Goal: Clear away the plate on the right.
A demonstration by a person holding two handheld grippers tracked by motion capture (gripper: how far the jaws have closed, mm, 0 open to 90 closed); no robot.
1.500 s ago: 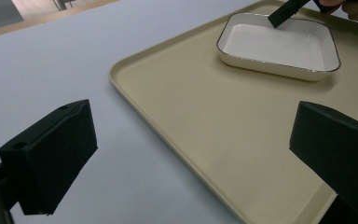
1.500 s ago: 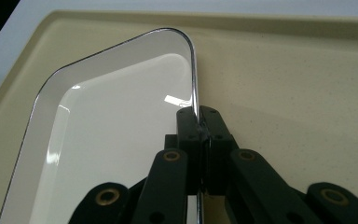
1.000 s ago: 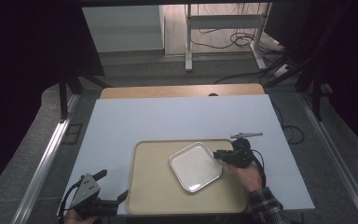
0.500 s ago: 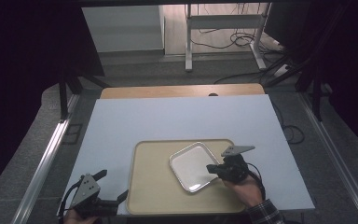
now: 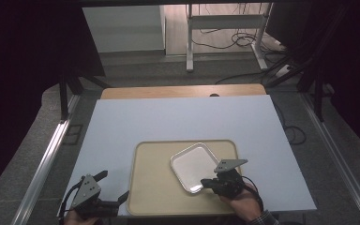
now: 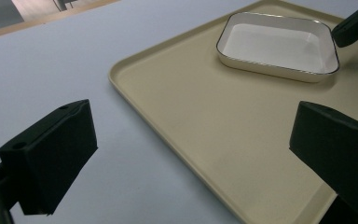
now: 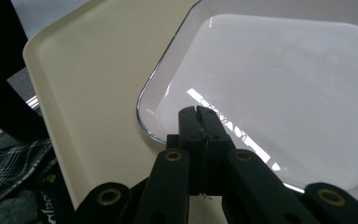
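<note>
The white dish (image 5: pixel 194 166) sits on the beige tray (image 5: pixel 152 187) on the counter (image 5: pixel 168 122). The right hand-held gripper (image 5: pixel 206 183) is clenched at the dish's near rim, apparently pinching it, so the grasp looks done and moving it remains. The left hand-held gripper (image 5: pixel 115 199) waits released beside the tray's corner.

A lab or test room, not a home — the white table (image 5: pixel 178 123) stands on grey carpet (image 5: pixel 140 70) with metal rails (image 5: pixel 47 159) running along both sides. Dark curtains (image 5: pixel 23 56) close off the left and right. Behind it, loose cables (image 5: pixel 243 37) trail over the floor around a metal stand (image 5: pixel 225 23) — a bare rig set up for recording.
</note>
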